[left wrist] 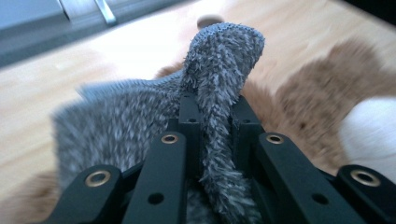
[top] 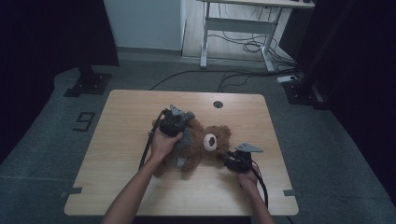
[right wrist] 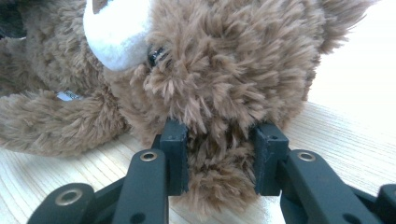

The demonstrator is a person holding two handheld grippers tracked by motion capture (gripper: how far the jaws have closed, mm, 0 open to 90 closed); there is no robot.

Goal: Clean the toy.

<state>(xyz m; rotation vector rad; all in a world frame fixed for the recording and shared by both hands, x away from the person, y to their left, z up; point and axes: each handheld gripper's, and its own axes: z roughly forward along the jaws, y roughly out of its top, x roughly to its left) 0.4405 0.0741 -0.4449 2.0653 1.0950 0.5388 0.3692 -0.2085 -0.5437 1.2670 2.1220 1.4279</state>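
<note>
free: table (top: 116, 140) left and near edge | blocked: centre, teddy bear (top: 205, 140)

The teddy bear's (top: 205, 142) body lay partly hidden beneath the left hand (top: 162, 142). The worktop (left wrist: 116, 51) behind the grey cloth (left wrist: 219, 60) was blurred.

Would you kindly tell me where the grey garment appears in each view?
High view: the grey garment sits mid-table on the teddy bear.
Left gripper view: it rises in the centre, pinched between the left tongs.
Right gripper view: I cannot pick it out.
Shared landmark: the bear's white muzzle.
</note>
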